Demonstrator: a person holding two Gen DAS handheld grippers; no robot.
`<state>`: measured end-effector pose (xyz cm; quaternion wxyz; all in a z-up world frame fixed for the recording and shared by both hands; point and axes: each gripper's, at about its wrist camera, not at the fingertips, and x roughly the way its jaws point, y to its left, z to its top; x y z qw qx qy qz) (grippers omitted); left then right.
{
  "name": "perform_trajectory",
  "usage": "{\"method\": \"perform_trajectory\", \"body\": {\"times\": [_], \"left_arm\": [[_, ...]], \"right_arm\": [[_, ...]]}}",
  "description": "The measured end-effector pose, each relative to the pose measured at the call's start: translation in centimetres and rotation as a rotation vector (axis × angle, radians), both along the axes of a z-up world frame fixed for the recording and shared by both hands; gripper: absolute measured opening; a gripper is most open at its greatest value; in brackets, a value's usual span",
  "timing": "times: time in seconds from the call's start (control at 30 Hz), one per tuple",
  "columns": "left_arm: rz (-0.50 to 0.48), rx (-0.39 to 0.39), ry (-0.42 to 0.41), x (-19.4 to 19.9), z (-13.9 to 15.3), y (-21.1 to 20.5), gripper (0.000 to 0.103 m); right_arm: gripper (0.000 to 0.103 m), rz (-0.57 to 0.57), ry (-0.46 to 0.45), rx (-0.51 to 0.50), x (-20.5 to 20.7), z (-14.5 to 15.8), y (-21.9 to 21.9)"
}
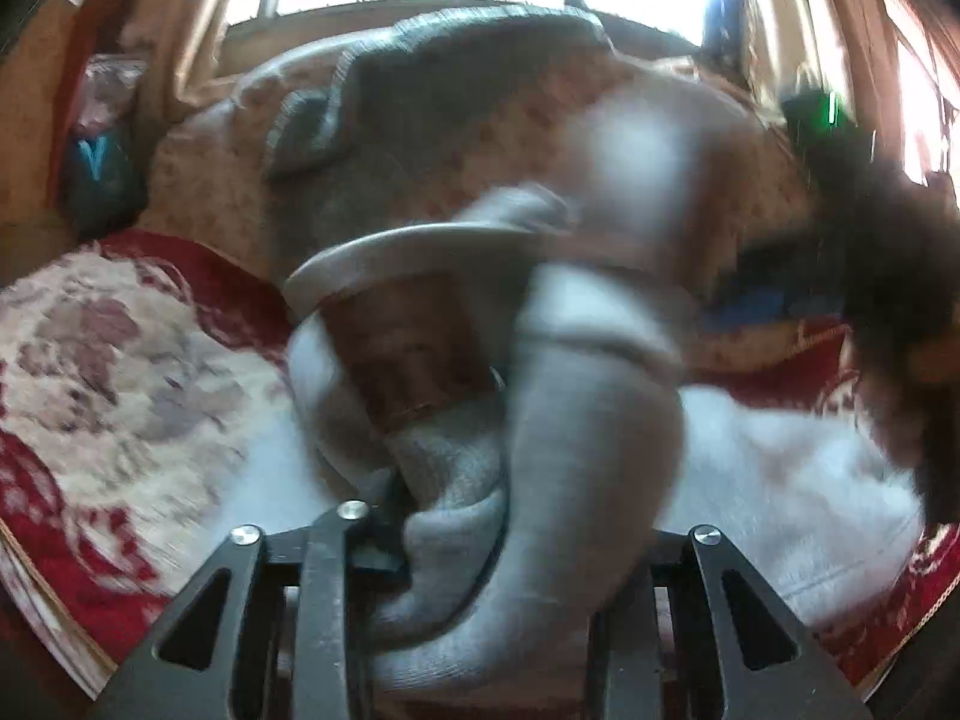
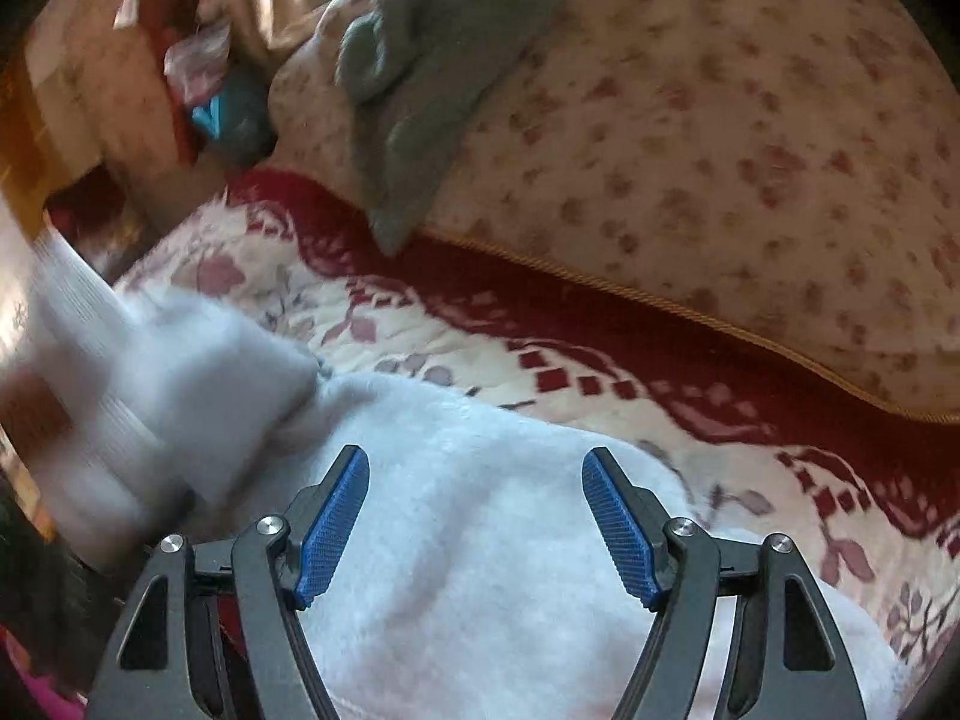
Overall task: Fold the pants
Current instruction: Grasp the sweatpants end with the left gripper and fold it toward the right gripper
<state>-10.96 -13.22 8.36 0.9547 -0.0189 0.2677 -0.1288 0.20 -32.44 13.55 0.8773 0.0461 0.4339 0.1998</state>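
The pants [image 2: 480,570] are pale grey-white fleece, lying on a red and cream patterned bed cover. My right gripper [image 2: 477,522] is open, its blue pads [image 2: 333,531] spread just above the flat part of the pants. In the left wrist view my left gripper [image 1: 462,546] is shut on a bunched, lifted part of the pants [image 1: 576,450]; the cloth hides the fingertips. The ribbed cuff or waistband loops open in front of it [image 1: 408,252]. That lifted part shows blurred at the left of the right wrist view [image 2: 138,396].
A large floral cushion [image 2: 750,138] lies along the back of the bed, with a grey-green garment [image 2: 414,78] draped over it. A dark bag [image 2: 240,114] sits in the far corner. The red and cream bed cover [image 1: 120,372] extends left. Bright windows are behind.
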Motion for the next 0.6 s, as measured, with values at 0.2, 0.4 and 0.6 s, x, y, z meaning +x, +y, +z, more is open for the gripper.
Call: {"method": "perform_trajectory", "body": {"times": [0.2, 0.4, 0.6], "left_arm": [[0.030, 0.098, 0.042, -1.4, -2.6, -2.8, 0.050], [0.095, 0.140, 0.012, -3.2, -1.9, -3.4, 0.062], [0.168, 0.248, -0.057, -2.7, -1.4, -5.9, 0.068]], "right_arm": [[0.081, 0.023, -0.043, -0.014, -1.7, 1.6, -0.2], [0.085, 0.126, -0.045, 0.039, -2.7, 2.4, 1.6], [0.085, 0.145, -0.050, -0.054, -3.1, 1.8, 3.6]]}}
